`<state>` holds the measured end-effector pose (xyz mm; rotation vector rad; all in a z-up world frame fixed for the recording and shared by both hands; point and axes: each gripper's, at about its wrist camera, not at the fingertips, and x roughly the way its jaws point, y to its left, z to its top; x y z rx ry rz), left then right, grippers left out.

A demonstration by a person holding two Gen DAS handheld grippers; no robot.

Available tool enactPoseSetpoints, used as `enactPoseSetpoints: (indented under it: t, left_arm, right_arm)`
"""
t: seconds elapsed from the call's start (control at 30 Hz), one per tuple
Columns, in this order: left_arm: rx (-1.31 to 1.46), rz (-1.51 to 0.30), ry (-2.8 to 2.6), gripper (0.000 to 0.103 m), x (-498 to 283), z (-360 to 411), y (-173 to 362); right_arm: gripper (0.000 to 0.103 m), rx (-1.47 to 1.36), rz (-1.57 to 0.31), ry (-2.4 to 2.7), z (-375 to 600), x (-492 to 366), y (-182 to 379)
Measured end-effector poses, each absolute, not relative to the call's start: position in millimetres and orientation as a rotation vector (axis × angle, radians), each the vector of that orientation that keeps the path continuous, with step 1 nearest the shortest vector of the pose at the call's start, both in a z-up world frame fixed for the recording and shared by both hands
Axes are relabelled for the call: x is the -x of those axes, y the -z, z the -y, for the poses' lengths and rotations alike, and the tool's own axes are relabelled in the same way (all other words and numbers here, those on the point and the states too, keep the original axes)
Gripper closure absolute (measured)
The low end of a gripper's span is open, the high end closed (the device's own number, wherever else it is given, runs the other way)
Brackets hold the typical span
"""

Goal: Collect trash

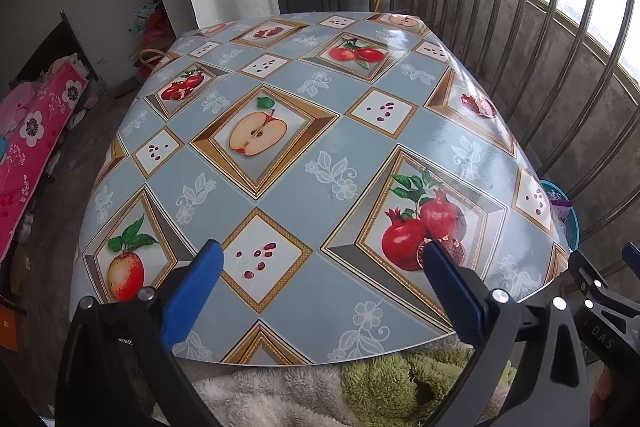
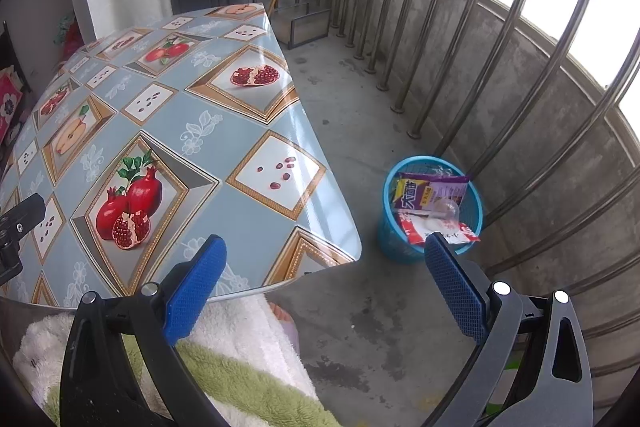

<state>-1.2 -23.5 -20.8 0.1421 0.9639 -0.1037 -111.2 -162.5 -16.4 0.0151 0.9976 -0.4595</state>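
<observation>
Blue-padded left tongs (image 1: pixel 322 263) hang open and empty over the tabletop (image 1: pixel 296 195), which shows no trash; the bin (image 1: pixel 566 211) peeks out at the right edge of the frame. In the right view, the right tongs (image 2: pixel 325 259), also spread and empty, are nearer: the bin (image 2: pixel 430 251), holding wrappers (image 2: pixel 432 191), sits on the floor at centre right, just beyond the right pad.

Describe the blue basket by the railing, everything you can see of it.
The basket is a small round bin of bright blue plastic mesh with a solid rim. It stands upright on the concrete floor, right of the table corner and close to the railing bars. Inside are a purple packet, a red and white wrapper and something clear, perhaps a cup. Neither gripper touches it. In the left view only its edge shows.
</observation>
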Motion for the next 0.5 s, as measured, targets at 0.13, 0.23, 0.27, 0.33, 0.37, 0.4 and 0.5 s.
enactPoseSetpoints:
  t: [0.13,0.23,0.27,0.33,0.37,0.4,0.5]
  left_arm:
    - [-0.141,-0.952,0.122,0.005,4,26,19]
    - [-0.145,-0.947,0.143,0.006,5,29,18]
    - [-0.148,-0.947,0.151,0.006,5,30,18]
    - [-0.154,-0.945,0.162,0.005,5,32,18]
    - [-0.156,-0.944,0.165,0.005,6,32,18]
    - [-0.157,-0.944,0.168,0.006,6,33,18]
    - [-0.162,-0.946,0.174,0.006,6,35,19]
  right_arm:
    - [0.008,-0.023,-0.997,0.466,165,111,16]
    - [0.008,-0.027,-0.998,0.471,167,111,15]
    - [0.008,-0.027,-0.997,0.473,166,111,15]
    - [0.008,-0.028,-0.998,0.475,166,111,15]
    - [0.008,-0.029,-0.998,0.476,166,111,15]
    - [0.008,-0.029,-0.998,0.476,166,111,16]
    - [0.008,-0.029,-0.998,0.477,166,111,16]
